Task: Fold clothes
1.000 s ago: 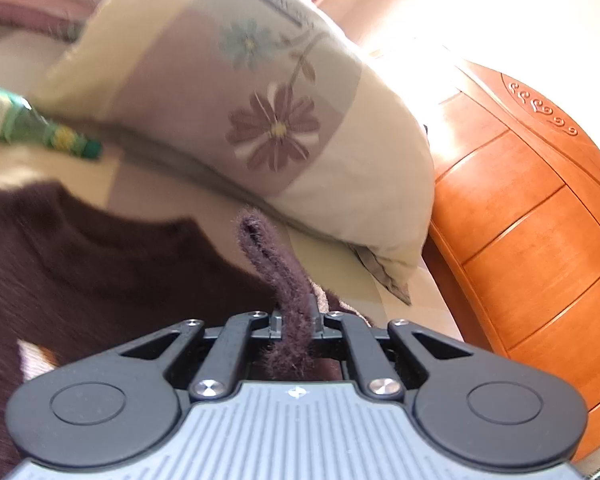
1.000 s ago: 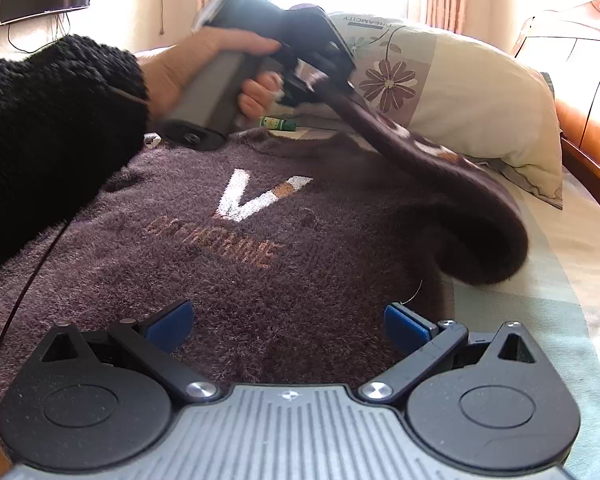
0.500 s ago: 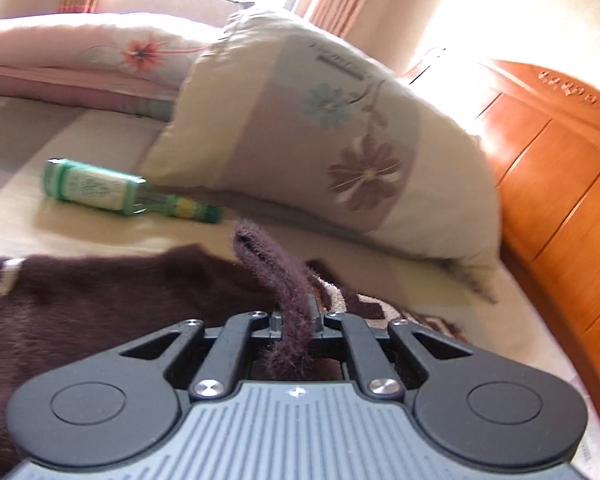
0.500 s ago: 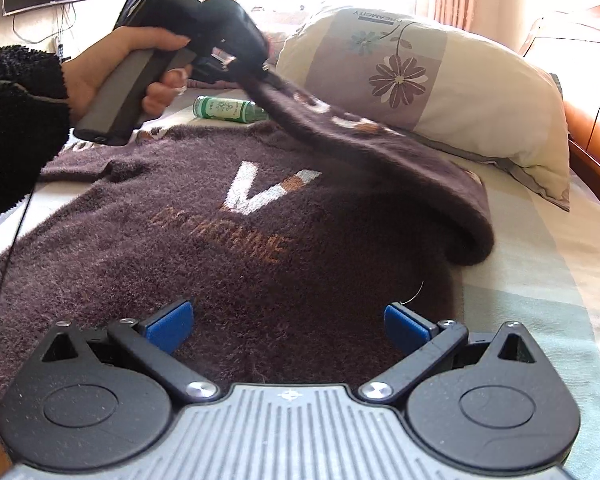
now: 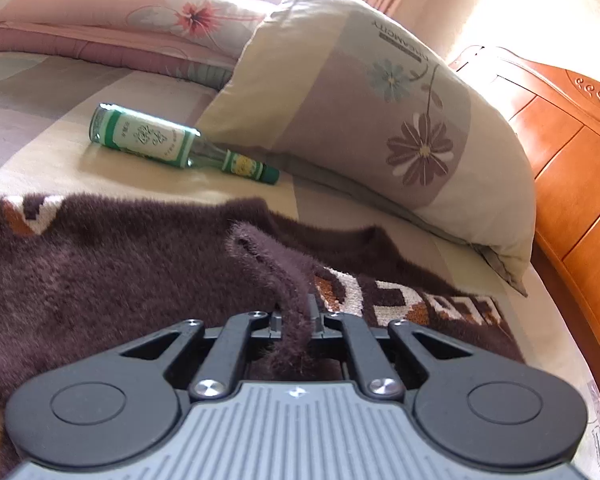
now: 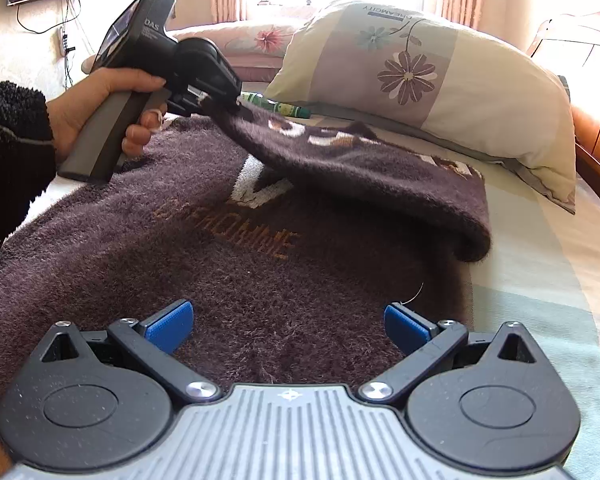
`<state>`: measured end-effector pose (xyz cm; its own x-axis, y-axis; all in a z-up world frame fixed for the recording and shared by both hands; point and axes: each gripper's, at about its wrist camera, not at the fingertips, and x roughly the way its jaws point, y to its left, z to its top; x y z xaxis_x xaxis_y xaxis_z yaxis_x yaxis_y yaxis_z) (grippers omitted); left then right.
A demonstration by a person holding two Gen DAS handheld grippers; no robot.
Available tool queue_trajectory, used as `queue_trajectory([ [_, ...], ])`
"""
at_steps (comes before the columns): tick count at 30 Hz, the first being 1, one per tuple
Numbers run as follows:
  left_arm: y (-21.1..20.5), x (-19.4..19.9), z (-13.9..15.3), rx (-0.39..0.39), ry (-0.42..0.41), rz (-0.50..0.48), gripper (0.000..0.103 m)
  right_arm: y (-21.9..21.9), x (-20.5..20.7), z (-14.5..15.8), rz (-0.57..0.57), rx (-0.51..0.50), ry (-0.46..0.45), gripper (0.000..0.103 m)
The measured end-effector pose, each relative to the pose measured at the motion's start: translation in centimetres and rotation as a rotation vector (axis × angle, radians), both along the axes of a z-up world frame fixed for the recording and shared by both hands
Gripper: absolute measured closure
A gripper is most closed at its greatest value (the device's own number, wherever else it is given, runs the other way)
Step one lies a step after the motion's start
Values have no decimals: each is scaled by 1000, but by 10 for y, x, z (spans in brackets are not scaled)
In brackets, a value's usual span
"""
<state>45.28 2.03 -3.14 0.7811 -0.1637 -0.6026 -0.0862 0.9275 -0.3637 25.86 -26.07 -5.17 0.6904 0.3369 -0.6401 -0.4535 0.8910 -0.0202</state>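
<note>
Holding the black handle at the left of the right wrist view, the person's left hand (image 6: 100, 108) carries the left gripper (image 6: 216, 100), its jaws clenched on the cuff of the sleeve (image 6: 360, 164). The sleeve runs from those jaws across to the right, above the chest of the brown sweater (image 6: 220, 264) spread on the bed (image 6: 548, 280). I judge it must be laid across the chest. The right gripper (image 6: 288, 326) hovers released over the near part, touching nothing.

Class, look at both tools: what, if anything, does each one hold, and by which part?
The left tool pinches the brown sweater by its sleeve cuff. The right tool stands open, holding nothing.
</note>
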Motion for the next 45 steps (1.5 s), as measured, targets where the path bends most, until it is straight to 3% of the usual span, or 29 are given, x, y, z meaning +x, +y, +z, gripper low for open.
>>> queue_trajectory([
  [7,8,-3,-4,6,-2,28,98,2,-1,-1,4,-1,-1,0],
  [16,20,1,-46,-32,109,84,97,-4,2,0,-13,-7,-30,0],
  [22,24,-1,-43,-39,106,68,96,-38,18,1,-154,-50,-118,0],
  [26,25,0,-38,-49,106,57,96,-78,55,-7,-306,-9,-50,0],
  [30,28,1,-36,-63,89,28,96,-110,86,-7,-412,139,21,0],
  [35,36,2,-43,-101,98,5,96,-94,122,-6,-406,56,13,0],
  [41,34,-2,-39,-54,87,-54,96,-96,140,-26,-456,45,-13,0],
  [45,34,-4,-37,-17,64,-58,96,-110,146,-32,-488,49,34,0],
])
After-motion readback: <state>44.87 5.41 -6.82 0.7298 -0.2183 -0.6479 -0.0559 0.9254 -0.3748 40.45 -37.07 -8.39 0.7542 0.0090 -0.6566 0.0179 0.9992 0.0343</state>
